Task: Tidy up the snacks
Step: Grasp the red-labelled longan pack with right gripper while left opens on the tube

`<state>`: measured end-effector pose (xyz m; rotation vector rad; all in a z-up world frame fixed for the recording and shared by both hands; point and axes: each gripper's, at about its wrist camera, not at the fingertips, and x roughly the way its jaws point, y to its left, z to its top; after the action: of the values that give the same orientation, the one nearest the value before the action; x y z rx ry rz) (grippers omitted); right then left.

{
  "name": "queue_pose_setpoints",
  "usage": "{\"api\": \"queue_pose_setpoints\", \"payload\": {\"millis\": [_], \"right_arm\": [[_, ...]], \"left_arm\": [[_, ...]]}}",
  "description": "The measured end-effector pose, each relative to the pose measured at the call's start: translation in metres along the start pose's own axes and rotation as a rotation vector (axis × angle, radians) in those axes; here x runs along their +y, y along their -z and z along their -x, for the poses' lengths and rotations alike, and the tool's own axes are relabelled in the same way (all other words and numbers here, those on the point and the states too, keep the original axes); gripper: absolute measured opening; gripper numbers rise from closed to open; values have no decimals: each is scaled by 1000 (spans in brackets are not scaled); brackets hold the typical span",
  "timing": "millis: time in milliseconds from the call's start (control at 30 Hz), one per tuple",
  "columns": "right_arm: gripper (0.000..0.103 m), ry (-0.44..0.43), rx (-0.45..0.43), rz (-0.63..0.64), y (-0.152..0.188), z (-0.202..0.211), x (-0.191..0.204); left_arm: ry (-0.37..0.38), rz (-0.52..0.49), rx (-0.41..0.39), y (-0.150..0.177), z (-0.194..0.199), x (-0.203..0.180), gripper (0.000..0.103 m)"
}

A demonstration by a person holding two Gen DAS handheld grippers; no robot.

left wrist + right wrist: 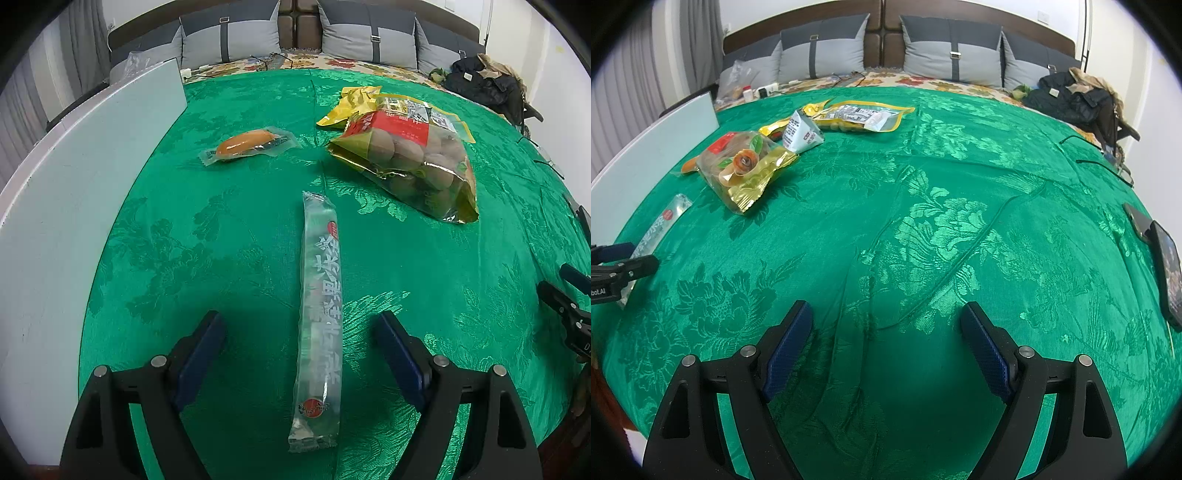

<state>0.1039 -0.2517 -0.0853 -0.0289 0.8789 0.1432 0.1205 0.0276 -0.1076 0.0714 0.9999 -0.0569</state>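
A long clear snack packet (321, 314) with grey lettering lies lengthwise on the green cloth (229, 240). My left gripper (299, 317) is open and straddles its near half, with neither pad touching it. Farther off lie a vacuum-packed orange snack (245, 144), a gold bag of round brown snacks (413, 162) and a yellow packet (354, 103). The right wrist view shows the gold bag (742, 166), a grey-white packet (801, 133), a yellow-edged packet (860, 116) and the long packet (665, 221) at the left. My right gripper (886, 308) is open over bare cloth with nothing between its fingers.
A white board (74, 184) runs along the cloth's left side. Two phones (1167, 273) lie at the right edge, with a thin black cable (1100, 164) beyond. Dark clothes (1071, 96) are heaped at the far right, and grey pillows (953, 51) stand against the headboard.
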Motion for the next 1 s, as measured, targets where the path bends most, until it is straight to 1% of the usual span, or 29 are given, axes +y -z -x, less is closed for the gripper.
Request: {"api": "queue_pose_setpoints", "payload": {"millis": [367, 433, 500, 533, 567, 600, 667, 733, 767, 833, 900, 1000], "right_arm": [[86, -4, 6, 9, 0, 0, 0], [84, -26, 36, 27, -8, 1, 2], [84, -84, -39, 42, -22, 17, 9], [84, -113, -76, 68, -32, 24, 15], [84, -141, -96, 116, -44, 29, 25], [84, -175, -93, 196, -62, 29, 40], [85, -214, -70, 305, -85, 24, 63], [85, -247, -21, 430, -110, 10, 89], [85, -253, 13, 493, -119, -1, 102], [85, -232, 73, 603, -131, -24, 126], [85, -193, 150, 661, -138, -50, 141], [84, -156, 218, 655, -145, -78, 146]], "left_arm": [[0, 0, 1, 0, 0, 0, 86], [0, 1, 0, 0, 0, 0, 86], [0, 1, 1, 0, 0, 0, 86], [0, 0, 2, 0, 0, 0, 86], [0, 0, 1, 0, 0, 0, 86], [1, -1, 2, 1, 0, 0, 86], [4, -3, 4, 1, 0, 1, 86], [6, -7, 6, 2, 0, 2, 86], [7, -9, 8, 2, 0, 2, 86], [9, -11, 12, 3, 1, 2, 86], [12, -15, 16, 5, 2, 3, 86], [15, -20, 21, 5, 3, 3, 86]]}}
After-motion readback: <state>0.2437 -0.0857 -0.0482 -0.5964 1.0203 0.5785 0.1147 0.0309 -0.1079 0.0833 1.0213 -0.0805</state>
